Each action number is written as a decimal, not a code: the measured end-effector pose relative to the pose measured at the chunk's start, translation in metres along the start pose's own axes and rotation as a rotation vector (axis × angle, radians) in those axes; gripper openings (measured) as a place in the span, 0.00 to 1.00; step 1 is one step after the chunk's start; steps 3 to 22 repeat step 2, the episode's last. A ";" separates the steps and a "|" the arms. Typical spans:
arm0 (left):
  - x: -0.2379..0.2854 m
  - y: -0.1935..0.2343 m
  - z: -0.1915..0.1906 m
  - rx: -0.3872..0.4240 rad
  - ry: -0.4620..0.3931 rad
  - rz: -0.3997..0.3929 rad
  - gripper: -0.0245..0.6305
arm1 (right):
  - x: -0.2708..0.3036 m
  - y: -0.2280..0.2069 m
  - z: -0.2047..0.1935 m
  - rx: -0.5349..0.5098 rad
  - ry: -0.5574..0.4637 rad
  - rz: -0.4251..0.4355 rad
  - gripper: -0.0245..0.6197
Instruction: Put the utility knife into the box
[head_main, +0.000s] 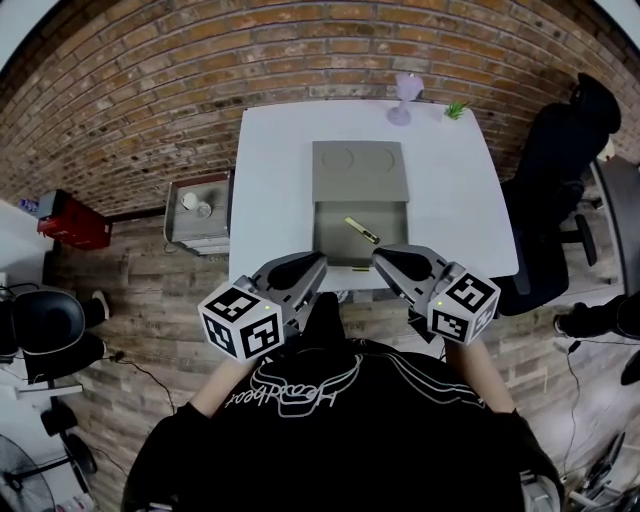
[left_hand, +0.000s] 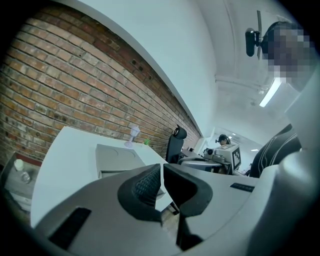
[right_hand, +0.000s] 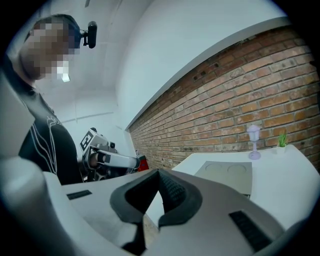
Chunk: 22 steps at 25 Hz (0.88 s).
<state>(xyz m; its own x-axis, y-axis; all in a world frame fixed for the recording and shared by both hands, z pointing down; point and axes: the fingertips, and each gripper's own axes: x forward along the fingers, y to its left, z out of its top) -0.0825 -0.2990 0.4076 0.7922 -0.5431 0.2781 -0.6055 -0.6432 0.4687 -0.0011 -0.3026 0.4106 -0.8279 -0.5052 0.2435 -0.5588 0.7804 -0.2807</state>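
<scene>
A grey box (head_main: 328, 240) lies open on the white table (head_main: 270, 180), its lid (head_main: 360, 168) folded back toward the wall. The yellowish utility knife (head_main: 362, 230) rests inside the box's tray, toward its right side. My left gripper (head_main: 318, 263) and right gripper (head_main: 381, 259) hover side by side at the table's near edge, just short of the box. Both are shut with nothing between the jaws. The left gripper view shows shut jaws (left_hand: 162, 174) with the box (left_hand: 116, 156) beyond. The right gripper view shows shut jaws (right_hand: 158, 176) and the lid (right_hand: 227, 175); the knife is hidden in both.
A small purple lamp (head_main: 405, 98) and a green plant (head_main: 456, 110) stand at the table's far edge by the brick wall. A black office chair (head_main: 560, 190) is to the right, and a low grey cart (head_main: 200, 212) and a red crate (head_main: 75, 220) are to the left.
</scene>
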 end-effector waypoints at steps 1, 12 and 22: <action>0.000 0.001 0.001 0.001 0.001 0.001 0.10 | 0.002 0.000 0.001 0.000 0.000 0.003 0.04; 0.000 0.003 0.002 0.001 0.001 0.002 0.10 | 0.003 0.000 0.002 -0.001 0.000 0.006 0.04; 0.000 0.003 0.002 0.001 0.001 0.002 0.10 | 0.003 0.000 0.002 -0.001 0.000 0.006 0.04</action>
